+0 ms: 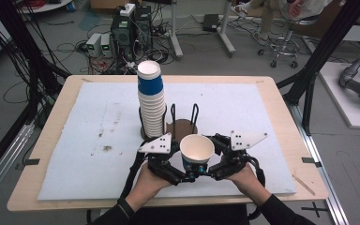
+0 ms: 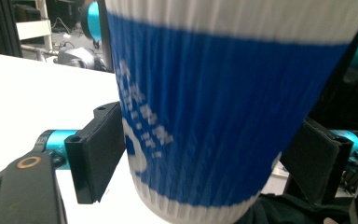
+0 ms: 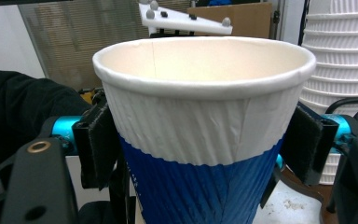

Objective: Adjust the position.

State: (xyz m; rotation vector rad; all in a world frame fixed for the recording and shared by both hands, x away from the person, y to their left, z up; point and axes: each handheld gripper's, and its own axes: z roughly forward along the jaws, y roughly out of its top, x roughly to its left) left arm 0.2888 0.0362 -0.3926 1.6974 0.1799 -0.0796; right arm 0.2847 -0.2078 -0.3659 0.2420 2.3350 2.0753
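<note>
right gripper (image 3: 200,140) | clamps upright paper cup (image 3: 200,116) | cup stack (image 3: 340,70) behind

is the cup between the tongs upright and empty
Upright and empty: the cup has its open rim on top, and its pale inside holds nothing in the right gripper view.

From where I sit the high view is evenly lit, soft and diffuse, with only faint shadows on the white mat (image 1: 243,108) around the stack of cups (image 1: 151,101). That picture is coarse and a little soft, and the frame posts lean outward toward its edges. In the left gripper view the blue and white cup (image 2: 223,107) is very close to the lens and blurred, its print smeared; the table behind it is washed out nearly pure white. In the right gripper view the cup's rim is fairly sharp, its inside bright and creamy, while the background behind it is hazy.
</note>
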